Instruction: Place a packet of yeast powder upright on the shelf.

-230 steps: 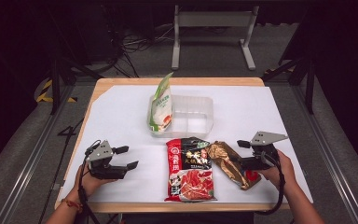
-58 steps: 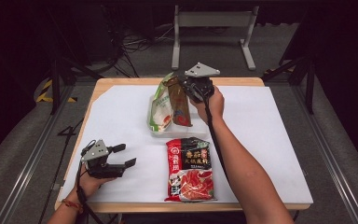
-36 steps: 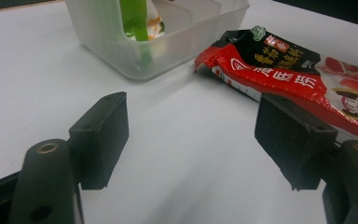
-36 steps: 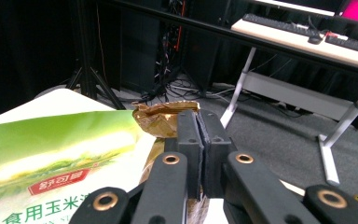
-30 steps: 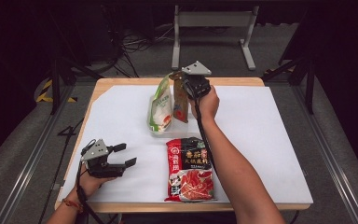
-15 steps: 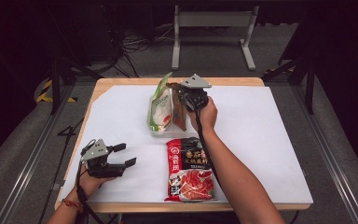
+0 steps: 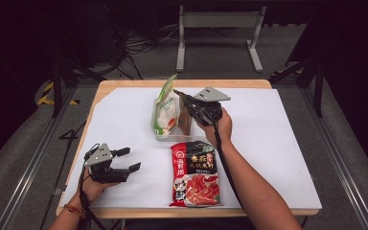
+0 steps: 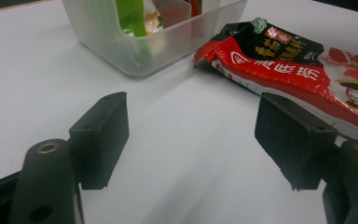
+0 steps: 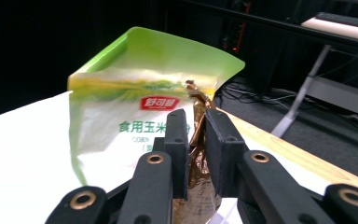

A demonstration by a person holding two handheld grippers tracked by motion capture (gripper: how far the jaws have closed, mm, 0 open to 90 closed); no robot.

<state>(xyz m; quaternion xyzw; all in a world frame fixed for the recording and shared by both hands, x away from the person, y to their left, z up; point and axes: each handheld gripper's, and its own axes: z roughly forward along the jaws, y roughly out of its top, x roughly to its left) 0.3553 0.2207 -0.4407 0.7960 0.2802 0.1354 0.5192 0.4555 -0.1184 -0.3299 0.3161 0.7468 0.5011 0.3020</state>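
A clear plastic container [image 7: 172,138] stands mid-table with a green-and-white corn starch bag [image 7: 165,108] upright in it. Beside that bag stands a crinkled brown-gold packet [image 7: 185,122]. My right gripper [image 7: 182,96] is at the packet's top; its jaws have just been opening, and the packet [image 9: 198,95] sits in the narrow gap between them in front of the bag [image 9: 135,116]. A red-and-black hotpot base pouch [image 7: 195,175] lies flat in front of the container. My left gripper [image 7: 130,159] rests open near the front left, nothing between its jaws [image 8: 191,135].
A white sheet [image 7: 278,143] covers the wooden table. In the left gripper view the container [image 8: 135,51] and the red pouch [image 8: 298,60] lie ahead. Metal frame legs [image 7: 218,28] and cables stand on the dark floor beyond the far edge.
My right hand has lowered the brown-gold packet into the container beside the green bag and drawn back toward me a little. The left gripper has kept still.
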